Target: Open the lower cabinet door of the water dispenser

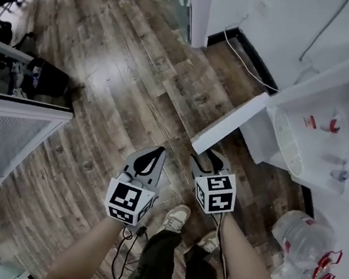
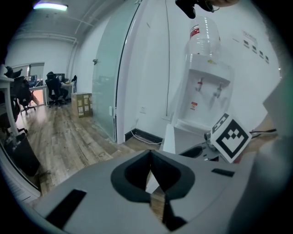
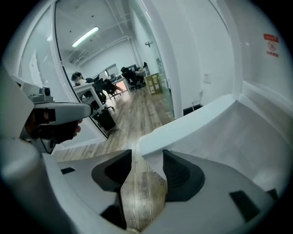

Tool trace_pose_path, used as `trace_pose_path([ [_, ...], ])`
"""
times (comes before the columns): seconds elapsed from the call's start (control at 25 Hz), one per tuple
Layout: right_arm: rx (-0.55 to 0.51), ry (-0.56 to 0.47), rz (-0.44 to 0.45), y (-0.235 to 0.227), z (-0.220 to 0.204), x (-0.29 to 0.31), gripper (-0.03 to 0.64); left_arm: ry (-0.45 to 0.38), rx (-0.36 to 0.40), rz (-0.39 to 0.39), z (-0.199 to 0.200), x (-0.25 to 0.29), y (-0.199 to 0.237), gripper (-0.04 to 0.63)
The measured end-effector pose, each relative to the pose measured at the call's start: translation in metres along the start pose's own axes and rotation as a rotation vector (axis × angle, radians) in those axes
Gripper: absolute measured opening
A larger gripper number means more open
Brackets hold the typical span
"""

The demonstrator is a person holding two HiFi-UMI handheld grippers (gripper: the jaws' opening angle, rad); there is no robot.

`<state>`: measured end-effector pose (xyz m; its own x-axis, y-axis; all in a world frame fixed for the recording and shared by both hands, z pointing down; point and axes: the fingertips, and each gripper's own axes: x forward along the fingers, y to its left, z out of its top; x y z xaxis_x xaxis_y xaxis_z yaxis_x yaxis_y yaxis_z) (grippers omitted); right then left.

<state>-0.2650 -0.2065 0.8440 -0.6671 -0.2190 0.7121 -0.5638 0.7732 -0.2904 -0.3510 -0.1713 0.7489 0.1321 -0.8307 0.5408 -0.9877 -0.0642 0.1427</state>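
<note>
Door of the lower cabinet stands swung out from the water dispenser. Its free edge sits right at the tips of my right gripper, whose jaws are apart, pressing nothing. My left gripper, alongside, is closed and empty.

Door juts L from dispenser; R gripper by door end, L gripper beside

The left forearm and right forearm reach forward side by side. The left gripper tilts down, its jaws seemingly closed tip to tip and empty. The right gripper tilts down with its jaws apart.
</note>
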Motion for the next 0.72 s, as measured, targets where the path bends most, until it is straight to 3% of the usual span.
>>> trace_pose_path([
  [0.36, 0.001, -0.006, 0.009, 0.003, 0.021, -0.002, 0.204, 0.015, -0.010, 0.035, 0.009, -0.001, 0.026, 0.006],
  [0.56, 0.008, -0.020, 0.005, -0.004, 0.032, -0.042, 0.161, 0.030, 0.007, 0.039, 0.030, -0.009, 0.022, 0.006],
  [0.72, 0.025, -0.036, -0.020, -0.015, 0.044, -0.080, 0.073, 0.029, 0.025, 0.026, 0.052, -0.019, 0.007, 0.006],
])
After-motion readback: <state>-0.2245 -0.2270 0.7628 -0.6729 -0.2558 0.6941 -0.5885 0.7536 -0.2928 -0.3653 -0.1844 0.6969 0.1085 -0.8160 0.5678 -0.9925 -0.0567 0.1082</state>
